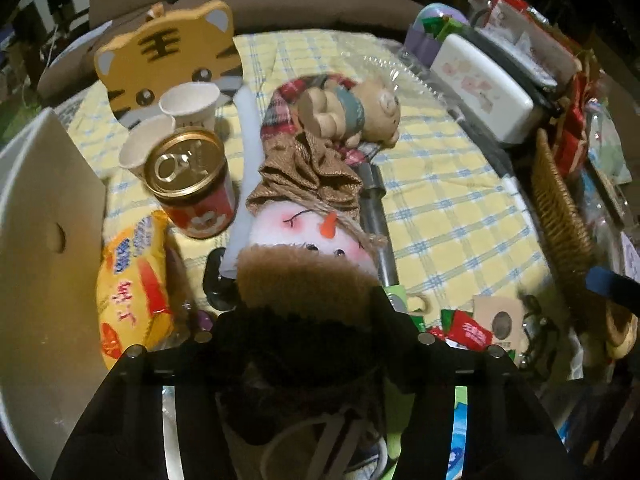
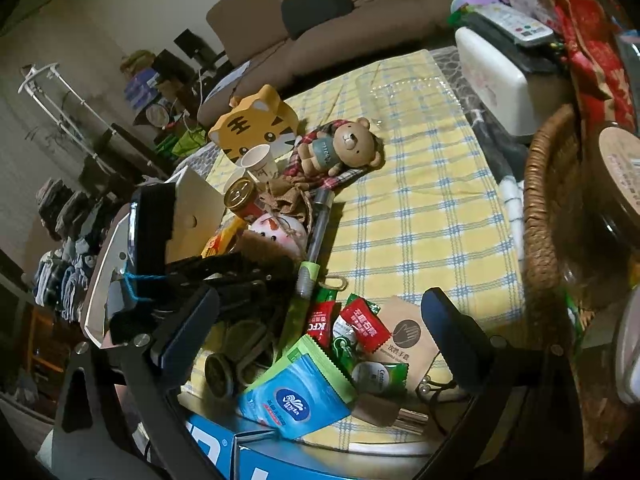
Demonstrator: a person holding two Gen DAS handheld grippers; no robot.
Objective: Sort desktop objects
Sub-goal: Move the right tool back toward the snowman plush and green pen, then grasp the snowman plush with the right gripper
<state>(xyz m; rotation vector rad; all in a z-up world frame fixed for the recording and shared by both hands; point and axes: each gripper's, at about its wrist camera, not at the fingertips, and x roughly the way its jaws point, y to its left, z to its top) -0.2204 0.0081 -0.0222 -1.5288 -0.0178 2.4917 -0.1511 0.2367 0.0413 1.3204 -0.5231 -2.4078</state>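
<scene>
While my left hand-held gripper (image 1: 304,312) squeezes the snowman doll (image 1: 316,232), my right hand-held gripper (image 2: 316,344) waits wide open.

My left jaws are closed partway on the doll's fuzzy brown scarf, so the doll is held. It lies on the yellow checked surface (image 1: 452,208), its white face and orange nose just past my fingers. A red can (image 1: 192,184) with a gold lid stands beside it, near two paper cups (image 1: 188,106) and a tiger box (image 1: 160,52). A little bear (image 1: 360,108) lies at the doll's hat. My right jaws hold nothing and hang over a blue tissue pack (image 2: 296,396) and red sauce packets (image 2: 360,328).
</scene>
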